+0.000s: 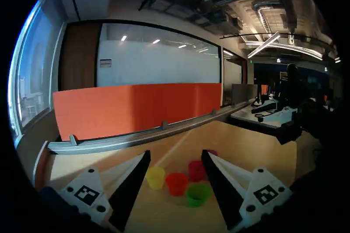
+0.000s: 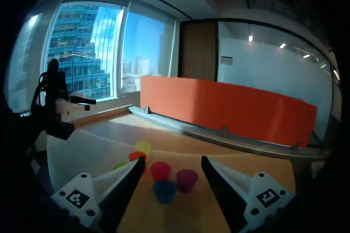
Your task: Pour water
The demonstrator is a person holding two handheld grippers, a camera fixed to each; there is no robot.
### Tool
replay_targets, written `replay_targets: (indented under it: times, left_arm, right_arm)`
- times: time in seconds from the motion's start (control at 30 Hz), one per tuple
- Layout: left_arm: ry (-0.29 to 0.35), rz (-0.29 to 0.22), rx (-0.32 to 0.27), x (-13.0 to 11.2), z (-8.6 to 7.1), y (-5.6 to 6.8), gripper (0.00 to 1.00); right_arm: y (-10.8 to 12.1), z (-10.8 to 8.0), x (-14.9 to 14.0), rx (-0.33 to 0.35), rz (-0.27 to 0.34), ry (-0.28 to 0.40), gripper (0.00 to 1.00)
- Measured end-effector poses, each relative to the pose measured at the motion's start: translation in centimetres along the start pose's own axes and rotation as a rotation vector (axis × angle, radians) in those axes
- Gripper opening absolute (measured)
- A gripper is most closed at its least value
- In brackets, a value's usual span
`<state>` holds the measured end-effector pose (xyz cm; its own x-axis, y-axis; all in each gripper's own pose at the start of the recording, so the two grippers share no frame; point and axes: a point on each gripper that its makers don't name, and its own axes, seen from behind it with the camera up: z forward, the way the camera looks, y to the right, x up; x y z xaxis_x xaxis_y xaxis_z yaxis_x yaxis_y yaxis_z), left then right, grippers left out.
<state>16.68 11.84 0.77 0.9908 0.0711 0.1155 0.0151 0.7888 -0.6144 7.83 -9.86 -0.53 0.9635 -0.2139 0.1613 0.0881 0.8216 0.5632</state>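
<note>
**Pouring not yet begun**

The left gripper has its fingers spread wide and holds nothing; the right gripper gapes just as wide, also empty. In the left gripper view the yellow cup, red cup, green cup and pink cup cluster upright on the table at 6 o'clock; in the right gripper view the blue cup sits nearest at 6 o'clock, with the purple cup just beside it. Whether any cup holds water cannot be told; grasping, lifting and tilting all seem left to do.
</note>
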Motion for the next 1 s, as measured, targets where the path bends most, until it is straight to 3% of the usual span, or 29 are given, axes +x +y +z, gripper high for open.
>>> replay_targets:
  times: [0.37, 1.0]
  left_arm:
    - [-0.052, 0.034, -0.04, -3.2, 0.8, 0.6, 0.86]
    - [-0.125, 0.037, -0.112, -7.2, 2.0, 2.0, 0.86]
  right_arm:
    - [-0.3, 0.8, -2.2, 0.035, -0.014, -0.052, 0.99]
    - [-0.3, 2.1, -6.4, 0.072, -0.002, -0.141, 0.99]
